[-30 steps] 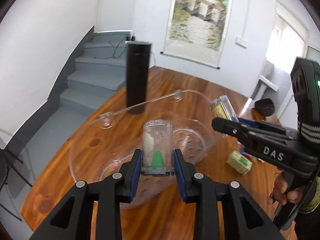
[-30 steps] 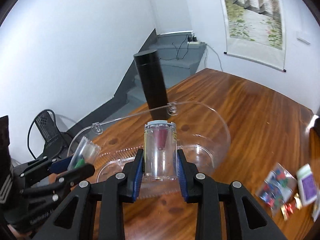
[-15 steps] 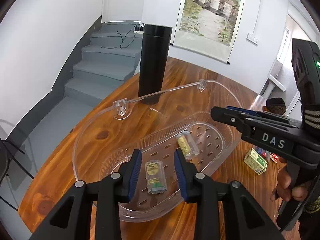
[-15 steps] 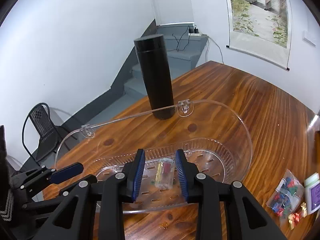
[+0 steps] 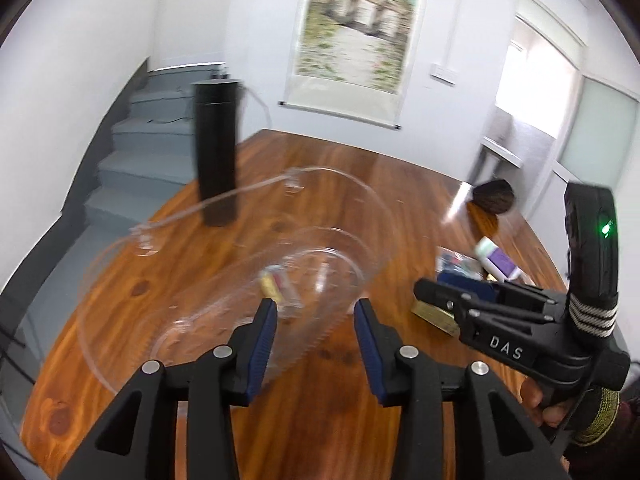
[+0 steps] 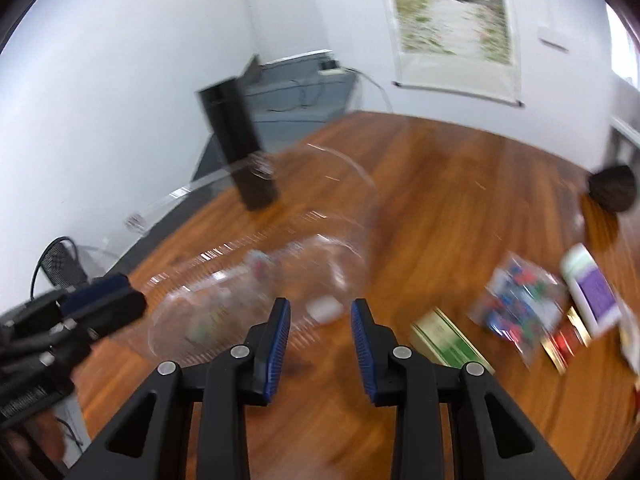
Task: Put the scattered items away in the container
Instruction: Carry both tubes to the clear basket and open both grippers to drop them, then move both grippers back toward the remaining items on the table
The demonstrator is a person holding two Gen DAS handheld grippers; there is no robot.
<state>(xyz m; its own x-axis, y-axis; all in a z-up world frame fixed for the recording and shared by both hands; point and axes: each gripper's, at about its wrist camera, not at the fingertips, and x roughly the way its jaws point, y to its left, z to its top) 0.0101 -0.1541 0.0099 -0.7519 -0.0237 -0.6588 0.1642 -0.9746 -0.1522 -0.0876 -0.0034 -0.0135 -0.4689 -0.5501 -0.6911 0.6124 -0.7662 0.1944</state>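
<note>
Evidently both claws had nothing in them: the left gripper (image 5: 315,334) stood with its blue-padded jaws spread wide and bare, and the right gripper (image 6: 320,334) was likewise released, nothing between its pads. Just ahead of both lay the clear oval plastic basket (image 5: 372,268) on the round wooden table (image 5: 400,184), with small clear vials (image 5: 280,284) lying flat on its slotted floor — the sensible resting place, since the walls keep them from rolling. To the right of the right claw, well outside the basket, sat what remained: a green-and-cream box (image 6: 448,340), a clear bag of coloured bits (image 6: 520,304) and a purple-labelled white packet (image 6: 592,292). Both views tilted toward that cluster — probably the next pickup. A tall black cylinder flask (image 5: 216,152) stood beyond the basket, out of the way.
</note>
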